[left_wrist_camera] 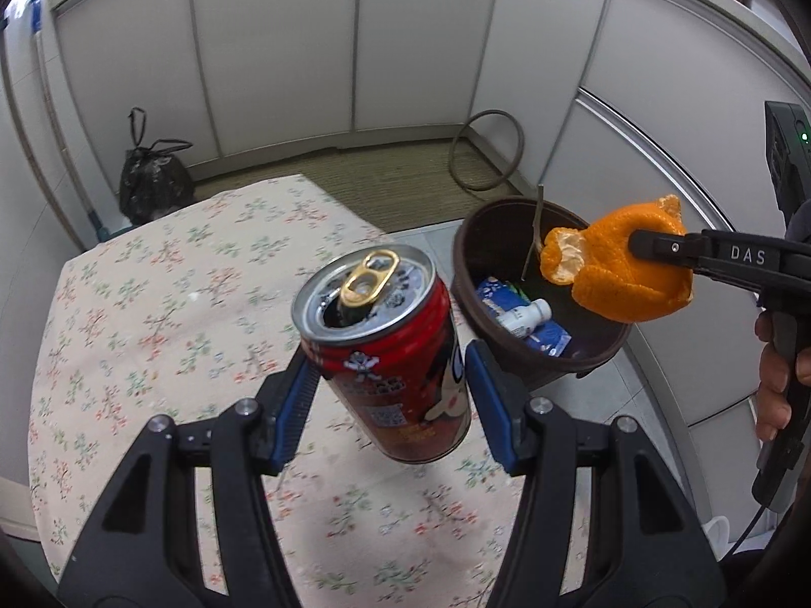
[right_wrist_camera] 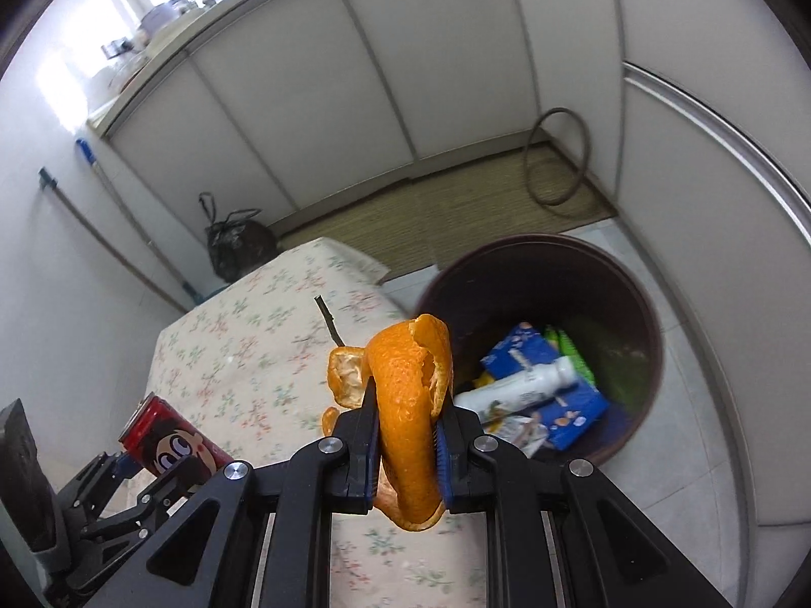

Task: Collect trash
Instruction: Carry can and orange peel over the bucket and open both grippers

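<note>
So the right gripper (right_wrist_camera: 405, 435), pinching the orange peel (left_wrist_camera: 623, 268), sits nearer the bin (left_wrist_camera: 466, 233) than the left gripper (left_wrist_camera: 390, 395), which is clamping the can (left_wrist_camera: 385, 354) above the table (left_wrist_camera: 152, 304), bin off to its right

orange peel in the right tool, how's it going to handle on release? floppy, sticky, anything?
Likely floppy: the orange peel curls and droops below the right tool rather than holding shape. Probably very light, so it may drop slowly or drift off line toward the bin. Its torn, pithy inner face could cling to a pad; a small shake might be needed.
</note>
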`<state>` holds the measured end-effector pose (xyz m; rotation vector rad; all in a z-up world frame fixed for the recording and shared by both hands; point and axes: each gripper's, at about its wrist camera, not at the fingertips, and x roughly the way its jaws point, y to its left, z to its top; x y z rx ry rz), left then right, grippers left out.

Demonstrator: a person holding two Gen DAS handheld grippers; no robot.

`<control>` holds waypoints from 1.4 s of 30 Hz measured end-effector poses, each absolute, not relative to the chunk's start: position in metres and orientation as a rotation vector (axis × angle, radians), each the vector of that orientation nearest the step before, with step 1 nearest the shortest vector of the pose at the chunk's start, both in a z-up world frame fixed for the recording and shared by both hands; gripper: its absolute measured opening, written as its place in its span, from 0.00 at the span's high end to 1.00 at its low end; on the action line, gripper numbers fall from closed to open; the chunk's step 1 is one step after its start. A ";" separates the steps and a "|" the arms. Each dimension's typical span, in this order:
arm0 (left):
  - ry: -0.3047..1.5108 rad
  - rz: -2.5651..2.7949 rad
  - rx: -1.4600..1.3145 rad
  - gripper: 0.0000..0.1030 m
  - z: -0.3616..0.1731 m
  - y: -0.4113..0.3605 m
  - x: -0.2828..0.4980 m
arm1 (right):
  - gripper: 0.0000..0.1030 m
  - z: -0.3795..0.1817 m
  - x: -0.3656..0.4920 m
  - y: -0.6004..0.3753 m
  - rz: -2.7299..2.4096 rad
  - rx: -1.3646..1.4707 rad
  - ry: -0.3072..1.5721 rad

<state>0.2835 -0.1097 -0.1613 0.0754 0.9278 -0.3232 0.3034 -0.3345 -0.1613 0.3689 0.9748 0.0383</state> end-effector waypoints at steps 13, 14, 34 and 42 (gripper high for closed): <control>0.912 -0.464 0.142 0.42 -0.179 -0.221 0.313 | 0.82 -0.193 0.303 -0.421 -0.149 0.428 0.992; 0.915 -0.469 0.143 0.42 -0.181 -0.226 0.316 | 0.82 -0.196 0.304 -0.426 -0.159 0.426 0.994; 0.875 -0.532 0.095 0.20 -0.176 -0.241 0.317 | 0.54 -0.193 0.290 -0.453 -0.219 0.565 0.945; 0.858 -0.490 0.078 0.17 -0.150 -0.205 0.286 | 0.46 -0.156 0.262 -0.434 -0.219 0.531 0.902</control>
